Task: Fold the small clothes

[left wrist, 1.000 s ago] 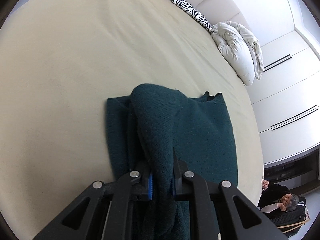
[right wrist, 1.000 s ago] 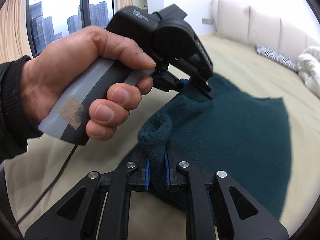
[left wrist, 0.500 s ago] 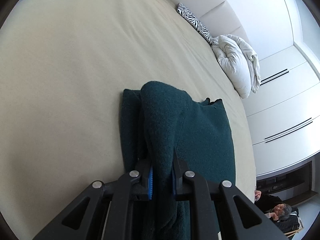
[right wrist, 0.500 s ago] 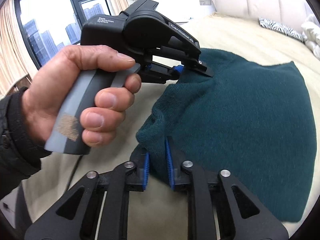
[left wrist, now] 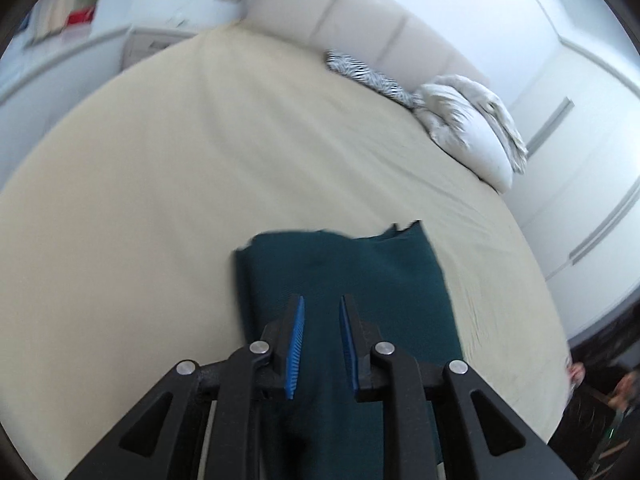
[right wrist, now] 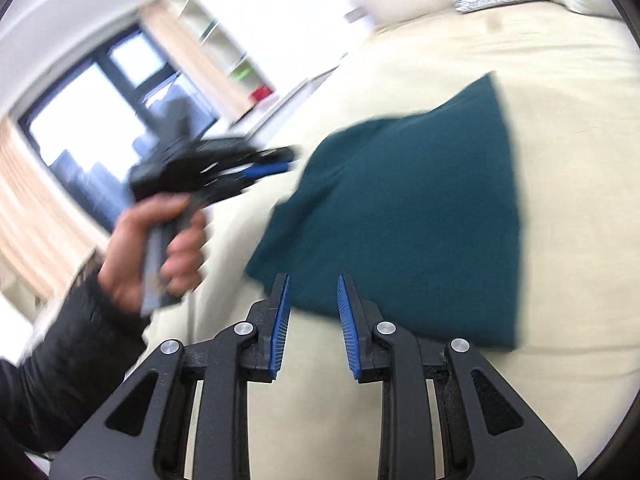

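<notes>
Teal sweater lies folded on the bed, long axis ahead of the left gripper; both it and the right gripper have just been opening, 2 narrow gaps holding nothing.

Sweater: teal knit cloth, matt. Bed: smooth beige cloth. Left tongs: matt black plastic, ribbed blue pads, shiny metal pins.

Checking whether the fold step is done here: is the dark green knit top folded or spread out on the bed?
Folded. The dark green knit top lies as a compact doubled rectangle on the bed, with layered edges along its left side.
</notes>
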A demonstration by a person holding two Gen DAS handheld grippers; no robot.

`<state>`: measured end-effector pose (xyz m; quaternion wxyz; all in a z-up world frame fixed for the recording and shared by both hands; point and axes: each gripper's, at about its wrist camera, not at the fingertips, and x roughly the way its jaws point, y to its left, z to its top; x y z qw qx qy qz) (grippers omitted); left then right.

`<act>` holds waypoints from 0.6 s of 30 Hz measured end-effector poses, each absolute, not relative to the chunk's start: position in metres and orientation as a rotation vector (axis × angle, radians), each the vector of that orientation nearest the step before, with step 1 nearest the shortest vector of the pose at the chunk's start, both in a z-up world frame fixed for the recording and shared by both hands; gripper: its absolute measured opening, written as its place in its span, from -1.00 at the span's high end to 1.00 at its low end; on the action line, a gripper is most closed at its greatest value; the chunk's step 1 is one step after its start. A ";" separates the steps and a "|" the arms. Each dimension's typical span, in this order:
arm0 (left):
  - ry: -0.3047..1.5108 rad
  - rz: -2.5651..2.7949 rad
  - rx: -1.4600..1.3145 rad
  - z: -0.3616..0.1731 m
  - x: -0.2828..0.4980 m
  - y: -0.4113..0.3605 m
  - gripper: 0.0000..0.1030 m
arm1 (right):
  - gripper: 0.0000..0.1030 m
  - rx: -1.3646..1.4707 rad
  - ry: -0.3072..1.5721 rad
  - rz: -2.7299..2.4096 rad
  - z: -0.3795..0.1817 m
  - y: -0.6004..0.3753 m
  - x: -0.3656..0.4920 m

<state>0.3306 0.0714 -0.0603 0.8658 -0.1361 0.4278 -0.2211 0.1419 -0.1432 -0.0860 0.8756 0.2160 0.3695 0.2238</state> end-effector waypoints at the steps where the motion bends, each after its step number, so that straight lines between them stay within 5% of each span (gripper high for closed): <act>1: 0.883 -0.474 -0.236 -0.056 0.332 0.056 0.55 | 0.55 0.481 0.766 0.446 -0.085 -0.158 0.151; 6: 0.971 -0.382 0.021 -0.107 0.333 0.009 0.55 | 0.55 0.662 0.771 0.402 -0.090 -0.209 0.183; 18: 0.892 -0.449 -0.125 -0.138 0.324 0.051 0.55 | 0.53 0.880 0.814 0.550 -0.110 -0.247 0.324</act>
